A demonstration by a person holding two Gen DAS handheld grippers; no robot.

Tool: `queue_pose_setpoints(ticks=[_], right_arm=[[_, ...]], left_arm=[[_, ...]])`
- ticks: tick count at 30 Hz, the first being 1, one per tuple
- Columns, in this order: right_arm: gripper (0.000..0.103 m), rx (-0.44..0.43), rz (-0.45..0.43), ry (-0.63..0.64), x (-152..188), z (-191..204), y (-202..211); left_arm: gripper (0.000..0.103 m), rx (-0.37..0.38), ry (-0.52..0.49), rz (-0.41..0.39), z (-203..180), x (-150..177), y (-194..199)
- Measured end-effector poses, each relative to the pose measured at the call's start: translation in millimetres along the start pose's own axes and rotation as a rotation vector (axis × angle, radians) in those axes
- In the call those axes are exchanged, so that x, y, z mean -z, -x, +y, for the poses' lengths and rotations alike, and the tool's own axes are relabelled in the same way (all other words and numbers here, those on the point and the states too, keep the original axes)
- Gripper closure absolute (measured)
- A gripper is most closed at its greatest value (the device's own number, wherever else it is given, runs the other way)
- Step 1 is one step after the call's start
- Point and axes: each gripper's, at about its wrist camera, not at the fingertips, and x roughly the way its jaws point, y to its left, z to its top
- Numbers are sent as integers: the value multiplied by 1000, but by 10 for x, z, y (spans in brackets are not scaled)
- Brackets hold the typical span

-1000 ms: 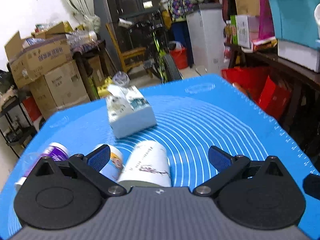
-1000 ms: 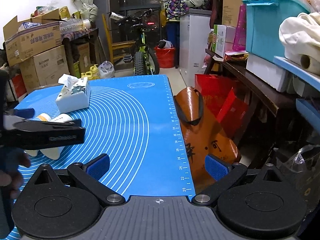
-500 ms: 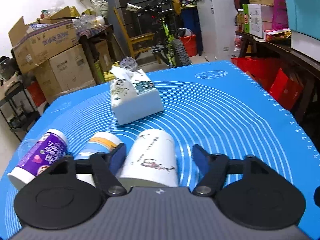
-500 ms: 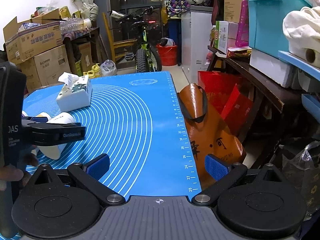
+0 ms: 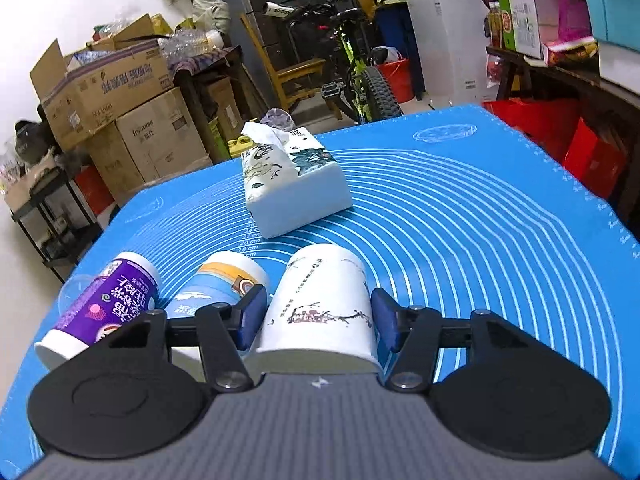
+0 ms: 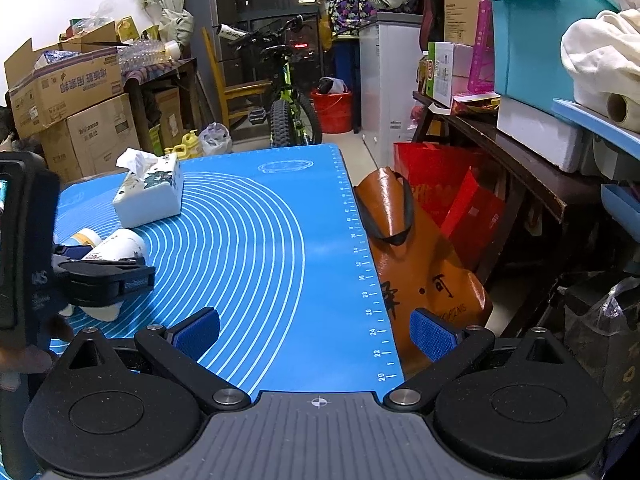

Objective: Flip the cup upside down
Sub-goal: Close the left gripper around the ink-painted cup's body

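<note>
While the white cup (image 5: 320, 304) lies on its side on the blue mat (image 5: 480, 220), near the mat's near-left corner w/ its base pointing away, the left gripper (image 5: 319, 318) is clamped on it, blue pads (image 5: 252, 316) pressed against both sides of the cup body. Just left of it lie a blue-yellow bottle (image 5: 220, 284) & a purple bottle (image 5: 104, 304), both on their sides; a tissue box (image 5: 296, 184) sits further in, twd the mat's far-left part. Right wrist view: right gripper (image 6: 316, 330) hangs over the mat's near edge, fingers spread wide, nothing betw them. Cup (image 6: 116, 246) shows at the left edge, held in the left gripper (image 6: 104, 276).
</note>
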Motion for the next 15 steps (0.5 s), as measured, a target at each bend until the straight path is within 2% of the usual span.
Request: queue_pose_setpoints(ticks=[6, 15], right_arm=[[2, 6, 1, -7, -8, -16, -7], [2, 5, 5, -20, -8, 9, 49]], left_arm=[[47, 30, 48, -12, 68, -11, 68], [47, 102, 69, -62, 240, 21, 507]])
